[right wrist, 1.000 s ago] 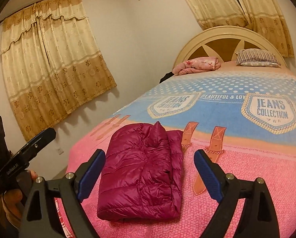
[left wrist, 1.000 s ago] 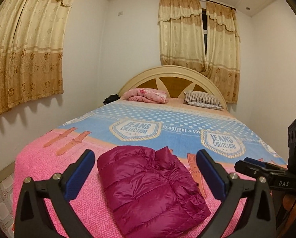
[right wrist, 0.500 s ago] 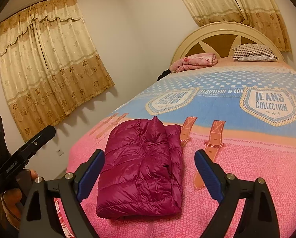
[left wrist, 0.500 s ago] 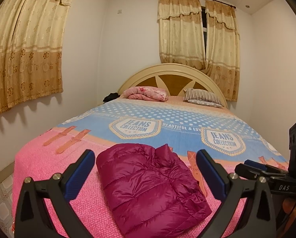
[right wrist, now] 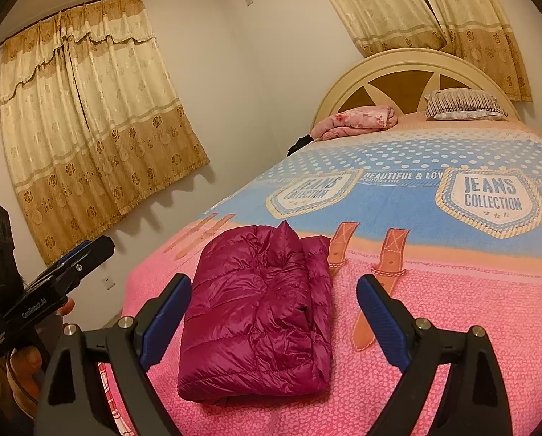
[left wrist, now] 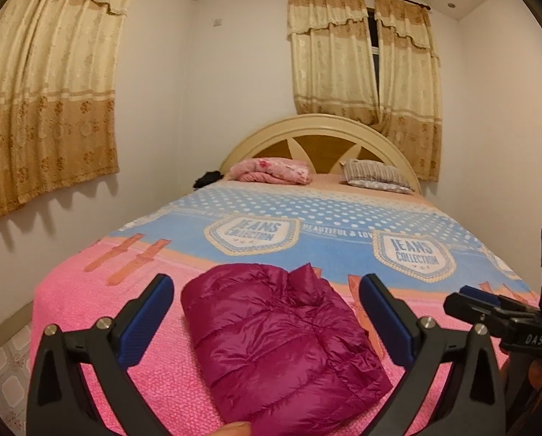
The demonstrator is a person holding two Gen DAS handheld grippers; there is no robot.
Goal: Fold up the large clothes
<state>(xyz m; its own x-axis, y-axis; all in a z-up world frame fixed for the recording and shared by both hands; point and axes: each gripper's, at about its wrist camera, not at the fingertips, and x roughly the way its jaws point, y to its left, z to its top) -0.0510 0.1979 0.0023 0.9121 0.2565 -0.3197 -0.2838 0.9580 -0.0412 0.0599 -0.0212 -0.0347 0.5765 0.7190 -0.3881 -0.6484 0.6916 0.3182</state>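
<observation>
A dark pink puffer jacket [left wrist: 281, 341] lies folded into a neat block on the pink end of the bedspread [left wrist: 89, 309], near the foot of the bed. Nothing is touching it.

The left gripper [left wrist: 267, 321] hangs above the jacket with its two blue fingers [left wrist: 143, 321] spread wide, one on each side, holding nothing. The right gripper [right wrist: 272, 321] is the same: its blue fingers [right wrist: 383, 321] are far apart and empty, with the jacket [right wrist: 260, 312] showing between them. In the right wrist view, the left gripper's black body [right wrist: 49, 290] shows at the left edge, held in a hand [right wrist: 27, 363].

Farther up, the bedspread turns blue with white dots and has "JEANS COLLECTION" badges [right wrist: 490, 200]. At the head of the bed a pink blanket [left wrist: 274, 170] is bunched up beside a striped pillow [left wrist: 376, 176], both in front of the round cream headboard [left wrist: 321, 127]. Yellow curtains [right wrist: 89, 116] hang on the white walls.
</observation>
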